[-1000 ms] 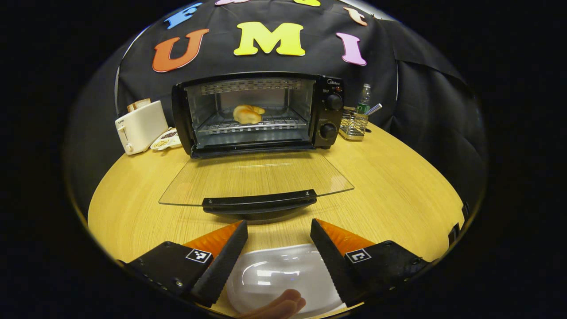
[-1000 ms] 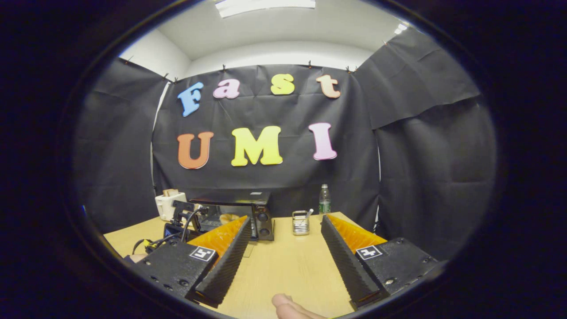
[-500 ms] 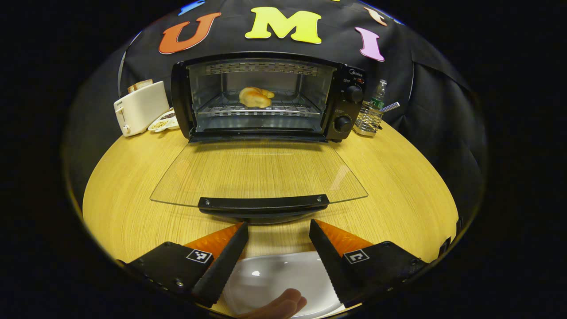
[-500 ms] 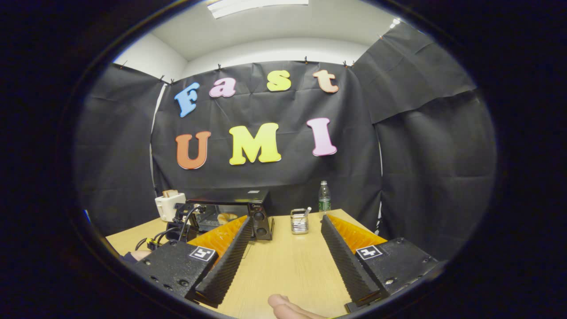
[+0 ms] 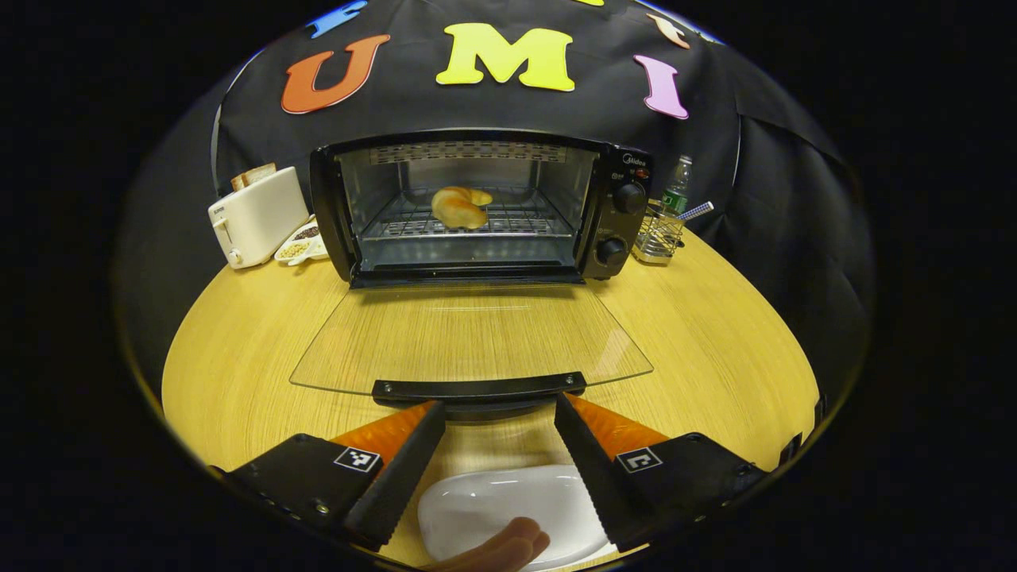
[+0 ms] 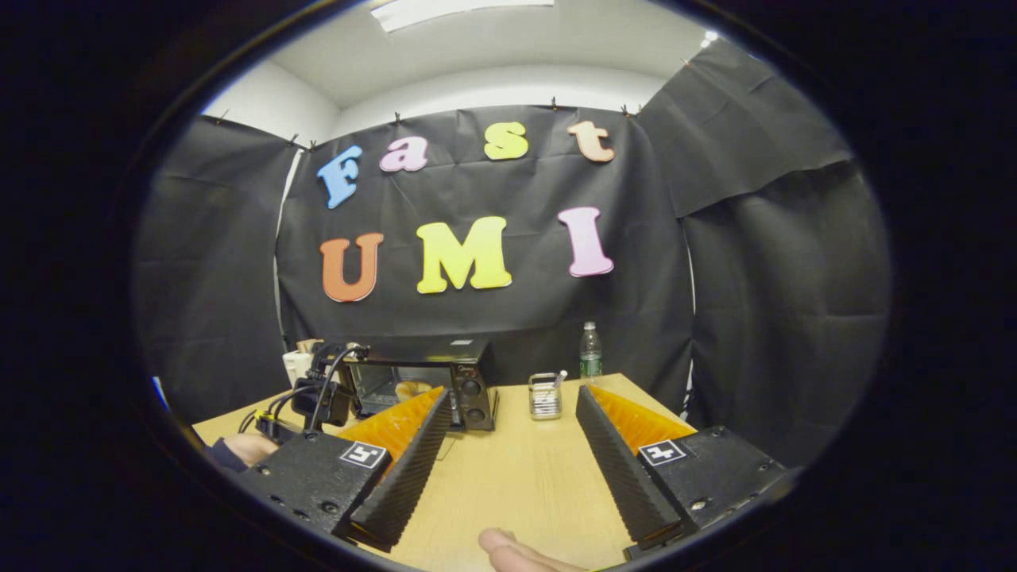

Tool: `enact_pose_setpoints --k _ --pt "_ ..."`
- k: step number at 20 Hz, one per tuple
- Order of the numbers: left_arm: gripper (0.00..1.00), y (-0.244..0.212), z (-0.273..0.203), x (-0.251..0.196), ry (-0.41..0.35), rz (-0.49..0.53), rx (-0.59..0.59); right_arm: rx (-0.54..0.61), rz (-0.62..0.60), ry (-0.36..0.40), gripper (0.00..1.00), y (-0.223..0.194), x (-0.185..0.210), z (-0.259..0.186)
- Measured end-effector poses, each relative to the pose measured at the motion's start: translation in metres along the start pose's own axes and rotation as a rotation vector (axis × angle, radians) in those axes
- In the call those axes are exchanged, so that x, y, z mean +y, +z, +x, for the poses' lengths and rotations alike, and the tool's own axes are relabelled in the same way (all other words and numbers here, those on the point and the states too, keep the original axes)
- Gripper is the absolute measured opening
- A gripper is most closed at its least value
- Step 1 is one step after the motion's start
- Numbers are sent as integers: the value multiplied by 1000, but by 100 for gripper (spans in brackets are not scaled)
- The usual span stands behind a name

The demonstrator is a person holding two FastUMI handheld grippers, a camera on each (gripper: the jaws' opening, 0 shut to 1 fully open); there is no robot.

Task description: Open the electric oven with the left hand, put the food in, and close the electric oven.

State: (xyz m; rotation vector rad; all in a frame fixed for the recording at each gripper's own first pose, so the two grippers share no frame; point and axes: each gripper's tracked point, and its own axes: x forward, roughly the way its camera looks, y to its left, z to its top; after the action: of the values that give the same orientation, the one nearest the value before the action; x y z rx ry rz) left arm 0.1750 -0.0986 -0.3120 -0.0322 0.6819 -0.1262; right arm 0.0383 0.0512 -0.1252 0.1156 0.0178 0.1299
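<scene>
**Left gripper closes in on the open door's handle**

Since a second ago the left gripper (image 5: 496,413), jaws spread, has neared the door handle (image 5: 479,388) at lower centre. The food (image 5: 459,208) sits on the oven (image 5: 477,206) rack, so closing remains. The right gripper (image 6: 508,405) hangs open, empty.

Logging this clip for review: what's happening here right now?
A person holds a gripper in each hand at a wooden table. The oven stands open, its glass door folded down flat, and the food sits on the rack inside. The left gripper is open just short of the door handle. The right gripper is open and empty.
</scene>
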Motion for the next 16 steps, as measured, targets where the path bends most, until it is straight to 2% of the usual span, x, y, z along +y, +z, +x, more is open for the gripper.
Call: enact_pose_setpoints --k 3,10,16 --pt "92 13 -6 0 12 18 -15 0 8 6 96 -1 1 -1" --pt "92 71 -21 3 49 110 -131 -6 8 12 96 1 0 -2" --pt "97 131 -19 12 61 122 -196 -14 1 9 96 4 -4 0"
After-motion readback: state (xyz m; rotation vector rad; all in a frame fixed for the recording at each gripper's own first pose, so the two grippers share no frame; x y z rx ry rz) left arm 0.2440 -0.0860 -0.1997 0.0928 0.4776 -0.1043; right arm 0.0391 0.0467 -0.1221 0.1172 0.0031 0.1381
